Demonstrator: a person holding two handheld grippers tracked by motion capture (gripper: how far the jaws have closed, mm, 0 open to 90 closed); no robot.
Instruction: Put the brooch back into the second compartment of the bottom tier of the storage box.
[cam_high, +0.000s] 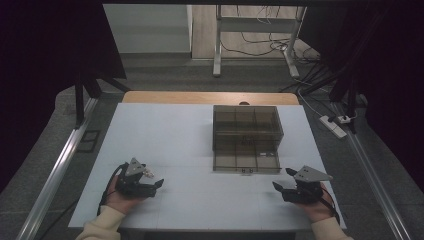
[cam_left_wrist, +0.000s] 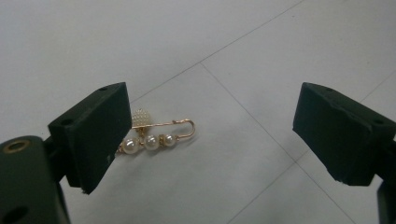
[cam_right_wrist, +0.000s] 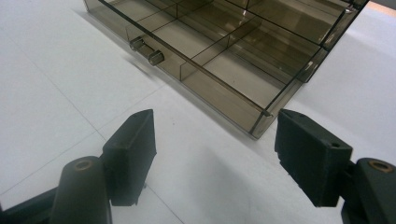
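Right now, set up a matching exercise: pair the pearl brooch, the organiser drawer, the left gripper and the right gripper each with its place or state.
Things:
1. pearl brooch
2. organiser drawer
3. left gripper
4. right gripper

Places or states:
A. pulled out, compartments bare
B. jaws open, facing the drawer's corner
C. lying on the white table
D. jaws open on either side of the brooch

Pairs: 1-C, 2-A, 3-D, 4-B
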